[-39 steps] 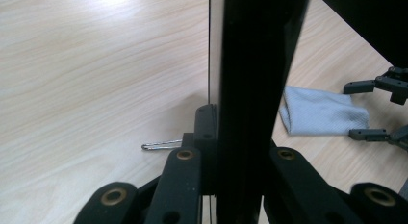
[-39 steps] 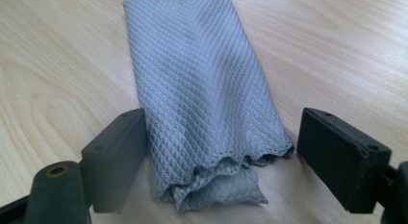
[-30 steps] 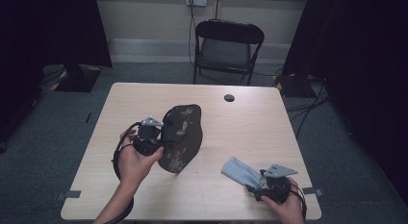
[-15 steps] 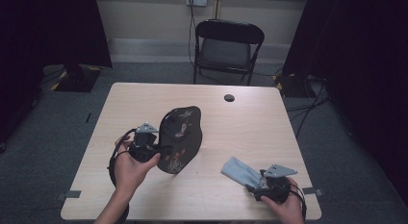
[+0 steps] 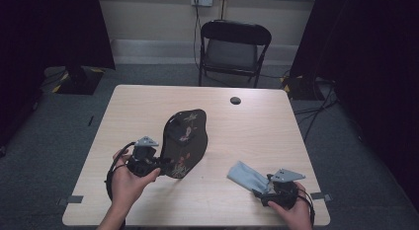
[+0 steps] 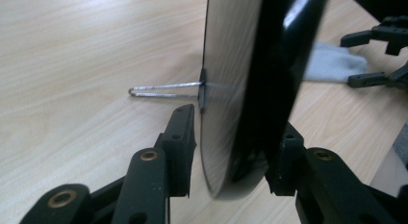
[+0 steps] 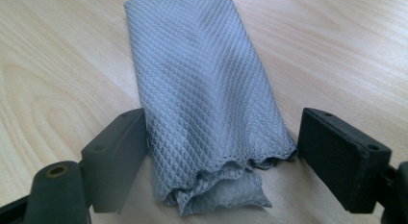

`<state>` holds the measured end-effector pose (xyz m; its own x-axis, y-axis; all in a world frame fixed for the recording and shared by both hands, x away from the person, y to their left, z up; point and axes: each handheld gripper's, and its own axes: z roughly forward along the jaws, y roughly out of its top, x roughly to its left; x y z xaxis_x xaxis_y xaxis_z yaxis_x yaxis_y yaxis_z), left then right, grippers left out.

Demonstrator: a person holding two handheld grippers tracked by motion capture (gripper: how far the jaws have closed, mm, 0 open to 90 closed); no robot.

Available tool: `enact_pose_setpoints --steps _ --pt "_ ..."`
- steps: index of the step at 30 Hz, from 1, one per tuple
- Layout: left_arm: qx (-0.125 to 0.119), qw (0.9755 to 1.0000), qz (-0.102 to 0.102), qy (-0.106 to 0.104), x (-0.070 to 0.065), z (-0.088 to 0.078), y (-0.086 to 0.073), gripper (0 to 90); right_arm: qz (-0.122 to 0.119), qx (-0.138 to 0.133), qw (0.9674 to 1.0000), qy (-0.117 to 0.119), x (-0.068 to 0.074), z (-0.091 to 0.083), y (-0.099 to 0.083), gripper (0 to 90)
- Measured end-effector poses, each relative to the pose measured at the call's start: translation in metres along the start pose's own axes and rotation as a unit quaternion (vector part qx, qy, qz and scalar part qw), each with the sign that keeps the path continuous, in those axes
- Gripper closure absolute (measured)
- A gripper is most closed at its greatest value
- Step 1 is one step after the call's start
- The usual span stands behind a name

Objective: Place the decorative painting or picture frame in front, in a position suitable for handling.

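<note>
— While the left gripper (image 5: 165, 165) sits low at the table's (image 5: 148, 106) near-left, what stands between its black jaws?

— A dark oval mirror (image 5: 184, 141) with a floral back, propped on edge on the table. In the left gripper view (image 6: 231, 152) the mirror (image 6: 226, 89) rises between the two jaws, its glass face toward the left jaw and its glossy black back toward the right one.

— Are the jaws clamped on it?

— No. They have just been opening. The left jaw stands off the glass with a slim gap showing; the right jaw lies close against the black back, and whether it touches cannot be told. The jaws stand part-way apart, straddling the mirror's lower edge.

— What keeps the mirror up?

— A thin wire stand (image 6: 166, 89) juts from a small bracket on the glass side and lies along the wood.

— And the right gripper (image 5: 262, 189)?

— It rests near the table's near-right edge, pointing at a grey cloth (image 5: 247, 174). In the right gripper view (image 7: 219, 152) the folded, diamond-weave cloth (image 7: 207, 99) lies flat on the wood between wide-spread jaws. The left jaw just meets the cloth's edge, the right jaw stands just beside its hem, and neither squeezes it.

— How far apart are the mirror and the cloth?

— Near each other, not touching, with bare wood between.
</note>
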<state>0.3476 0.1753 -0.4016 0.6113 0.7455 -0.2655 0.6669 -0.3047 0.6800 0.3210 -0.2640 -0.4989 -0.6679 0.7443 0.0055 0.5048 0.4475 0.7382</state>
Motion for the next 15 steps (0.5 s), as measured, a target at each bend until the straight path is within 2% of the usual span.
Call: enact_pose_setpoints --steps 2,3,7,10,11,13,15 --pt "0.000 1.0000 -0.004 -0.002 0.001 0.002 -0.004 61.1 0.000 0.000 1.0000 0.000 0.000 0.000 0.000 17.8" --pt "0.001 0.9999 -0.003 -0.010 0.001 0.005 -0.007 61.3 0.000 0.000 1.0000 0.001 0.000 0.000 0.000 17.8" --pt "0.010 0.9999 0.000 -0.013 0.000 0.009 -0.009 62.4 0.000 0.000 1.0000 0.000 0.000 0.000 0.000 17.8" --pt "0.002 0.9999 0.000 -0.012 0.002 0.009 -0.011 64.3 0.000 0.000 1.0000 0.000 0.000 0.000 0.000 17.8" --pt "0.004 0.9999 0.004 -0.016 0.002 0.009 -0.012 65.9 0.000 0.000 1.0000 -0.001 0.000 0.000 0.000 17.8" --pt "0.005 0.9996 -0.003 -0.027 0.002 0.009 -0.014 66.3 0.001 0.000 1.0000 -0.001 0.000 0.000 0.000 17.8" --pt "0.003 0.9998 0.005 -0.018 0.001 0.010 -0.015 69.9 0.001 -0.001 1.0000 -0.001 0.000 0.000 0.000 17.8"
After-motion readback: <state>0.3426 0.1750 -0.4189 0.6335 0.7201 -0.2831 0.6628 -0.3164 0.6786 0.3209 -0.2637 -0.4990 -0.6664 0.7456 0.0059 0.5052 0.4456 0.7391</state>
